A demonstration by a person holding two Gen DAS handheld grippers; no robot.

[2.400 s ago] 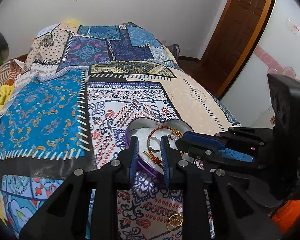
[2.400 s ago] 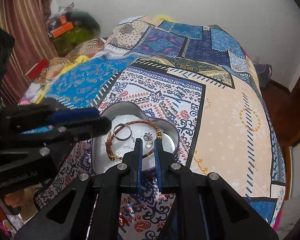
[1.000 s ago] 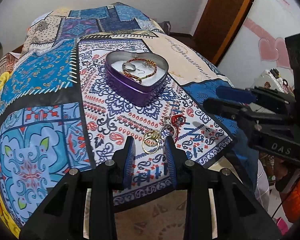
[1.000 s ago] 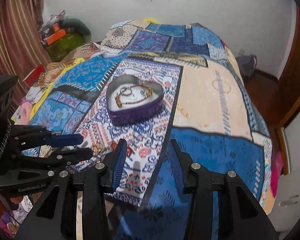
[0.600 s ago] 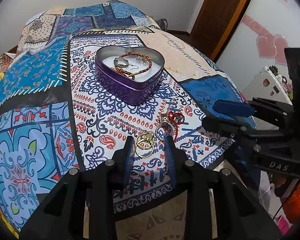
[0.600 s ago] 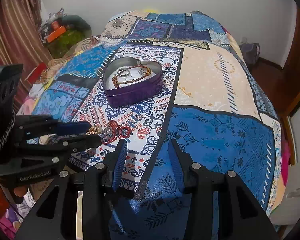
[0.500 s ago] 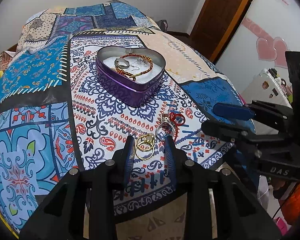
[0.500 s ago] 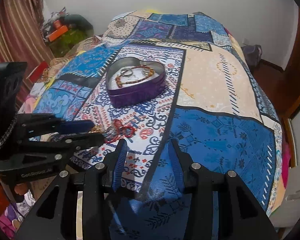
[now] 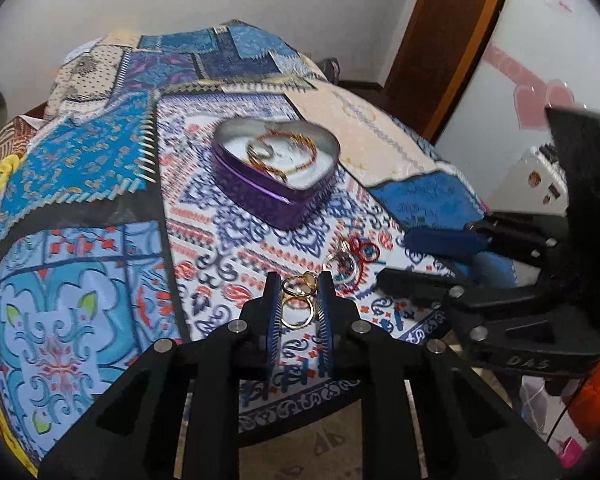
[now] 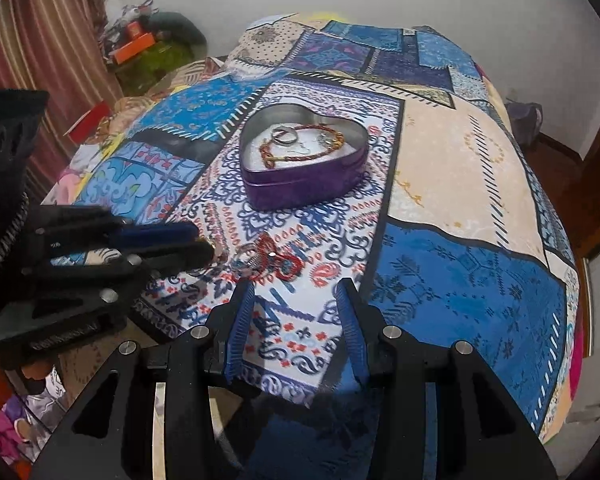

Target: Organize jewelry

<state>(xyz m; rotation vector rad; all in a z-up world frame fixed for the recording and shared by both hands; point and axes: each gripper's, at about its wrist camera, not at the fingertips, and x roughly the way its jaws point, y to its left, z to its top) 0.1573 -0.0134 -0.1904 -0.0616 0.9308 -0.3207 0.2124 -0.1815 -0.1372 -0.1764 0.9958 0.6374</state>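
White letters "DAS" stand on the black plastic body of the right hand-held gripper [image 9: 392,254], seen from the left wrist view. A pale marking on the left hand-held gripper [image 10: 204,244] is too blurred to read.

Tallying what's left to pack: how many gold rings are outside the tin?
2, linked: one gold ring lies between the left tongs, the other just beyond. More may hide in the red tangle nearby.

Gold rings [image 9: 297,300] lie flat before the purple heart tin [image 9: 276,176], seemingly bracelet-filled.
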